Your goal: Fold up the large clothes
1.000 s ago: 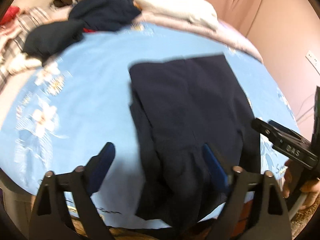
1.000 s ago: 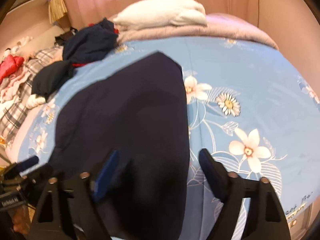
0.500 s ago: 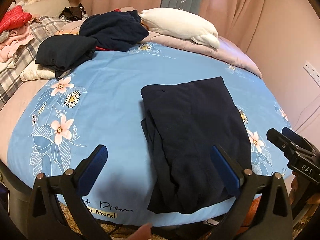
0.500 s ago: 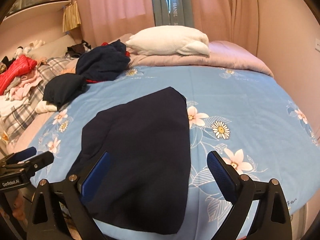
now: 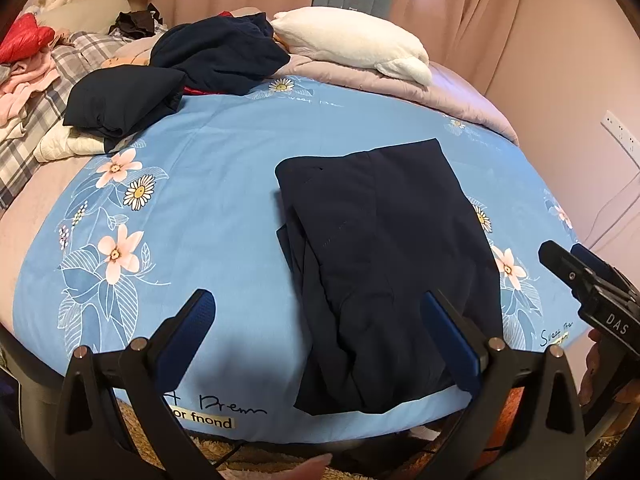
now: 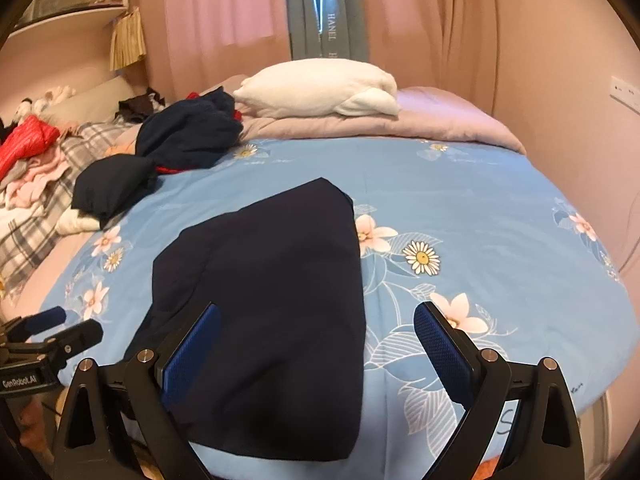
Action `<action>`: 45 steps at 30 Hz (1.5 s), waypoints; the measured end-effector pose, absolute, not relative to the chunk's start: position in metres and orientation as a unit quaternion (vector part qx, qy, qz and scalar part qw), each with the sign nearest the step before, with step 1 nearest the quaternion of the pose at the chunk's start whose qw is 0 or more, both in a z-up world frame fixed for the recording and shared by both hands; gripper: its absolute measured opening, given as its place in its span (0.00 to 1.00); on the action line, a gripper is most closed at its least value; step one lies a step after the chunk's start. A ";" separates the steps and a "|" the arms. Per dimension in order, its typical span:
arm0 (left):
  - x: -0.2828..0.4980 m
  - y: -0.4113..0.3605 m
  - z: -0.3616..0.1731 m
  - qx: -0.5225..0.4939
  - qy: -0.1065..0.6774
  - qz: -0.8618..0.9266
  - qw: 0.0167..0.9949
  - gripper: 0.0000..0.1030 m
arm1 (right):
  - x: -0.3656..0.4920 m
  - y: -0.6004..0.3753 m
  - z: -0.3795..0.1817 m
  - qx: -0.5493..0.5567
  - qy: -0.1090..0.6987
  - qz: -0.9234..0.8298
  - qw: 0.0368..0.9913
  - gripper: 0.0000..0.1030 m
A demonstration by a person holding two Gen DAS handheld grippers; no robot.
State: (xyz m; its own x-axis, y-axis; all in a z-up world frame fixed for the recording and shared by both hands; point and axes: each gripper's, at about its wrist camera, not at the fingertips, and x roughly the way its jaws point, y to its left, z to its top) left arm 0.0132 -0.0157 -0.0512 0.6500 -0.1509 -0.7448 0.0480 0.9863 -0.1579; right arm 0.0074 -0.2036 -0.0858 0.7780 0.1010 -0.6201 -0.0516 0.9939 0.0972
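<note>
A dark navy garment [image 5: 384, 264] lies folded into a long flat shape on the blue floral bedsheet [image 5: 208, 200], reaching the near edge; it also shows in the right wrist view [image 6: 272, 300]. My left gripper [image 5: 320, 344] is open and empty, held above the bed's near edge, its right finger over the garment's near end. My right gripper [image 6: 316, 352] is open and empty above the garment's near right part. Each gripper shows at the edge of the other's view.
Two crumpled dark garments [image 5: 176, 68] lie at the far left of the bed, over a white cloth. A white pillow [image 5: 352, 44] rests on a lilac quilt [image 5: 440, 92] at the back. A plaid blanket with pink and red clothes [image 5: 28, 64] is far left. Pink wall at right.
Both grippers have pulled back and risen from the garment, so more of the bed and room shows. The garment lies still and flat.
</note>
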 end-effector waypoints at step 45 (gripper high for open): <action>0.009 -0.038 -0.050 -0.025 0.415 -0.080 0.906 1.00 | 0.007 -0.221 -0.093 0.077 0.335 0.052 0.938 0.94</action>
State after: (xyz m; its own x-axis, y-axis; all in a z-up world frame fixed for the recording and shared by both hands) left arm 0.0095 -0.0384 -0.0503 0.6428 -0.1652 -0.7481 0.1235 0.9861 -0.1116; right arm 0.0070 -0.2213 -0.0931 0.7700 0.1488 -0.6204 -0.0449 0.9827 0.1799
